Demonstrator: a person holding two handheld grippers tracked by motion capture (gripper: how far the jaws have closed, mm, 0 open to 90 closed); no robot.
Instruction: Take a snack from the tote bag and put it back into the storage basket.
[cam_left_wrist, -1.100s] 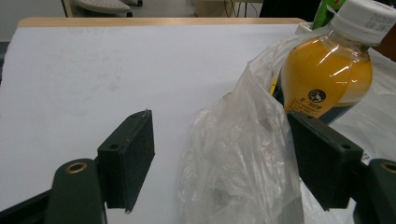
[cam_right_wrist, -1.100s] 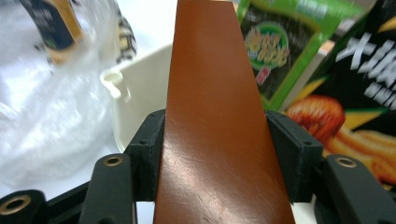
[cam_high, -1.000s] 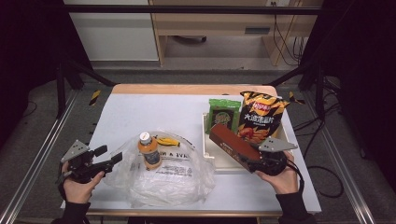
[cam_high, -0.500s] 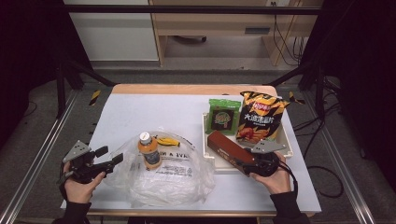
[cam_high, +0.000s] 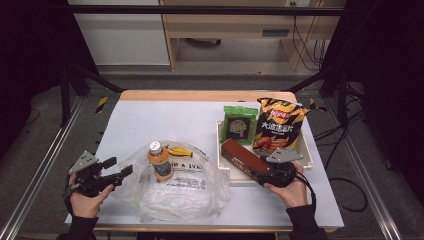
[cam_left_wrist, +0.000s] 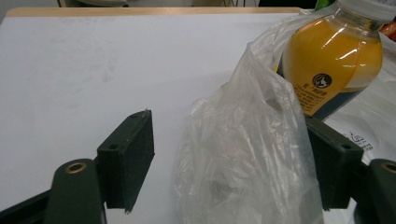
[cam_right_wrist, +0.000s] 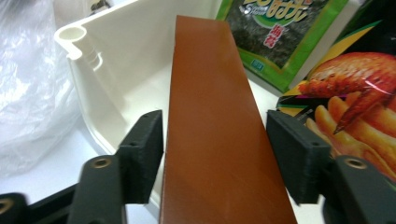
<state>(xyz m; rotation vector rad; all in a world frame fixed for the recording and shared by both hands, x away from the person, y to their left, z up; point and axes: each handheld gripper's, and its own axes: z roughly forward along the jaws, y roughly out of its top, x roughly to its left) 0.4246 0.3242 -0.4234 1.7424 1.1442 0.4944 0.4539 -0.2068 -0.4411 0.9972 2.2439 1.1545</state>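
The right gripper (cam_right_wrist: 215, 154), its fingers just opening and off the brown box (cam_right_wrist: 212, 121) lying in the white tray (cam_high: 307, 162) at right, likely next withdraws, while the left gripper (cam_left_wrist: 229, 158) stands wide around the plastic bag (cam_left_wrist: 247, 158).

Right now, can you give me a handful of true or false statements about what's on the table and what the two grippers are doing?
1. The brown box lies between the right gripper's jaws. True; the jaws have just been opening, and gaps show on both sides of the box.
2. The orange drink bottle lies in the white tray. False; it stands on the clear plastic bag, left of the white tray.
3. The left gripper has a fold of the plastic bag between its jaws. True; the jaws stand wide.
4. The chip bag lies flat on the table outside the tray. False; it stands in the tray beside the green seaweed packet.
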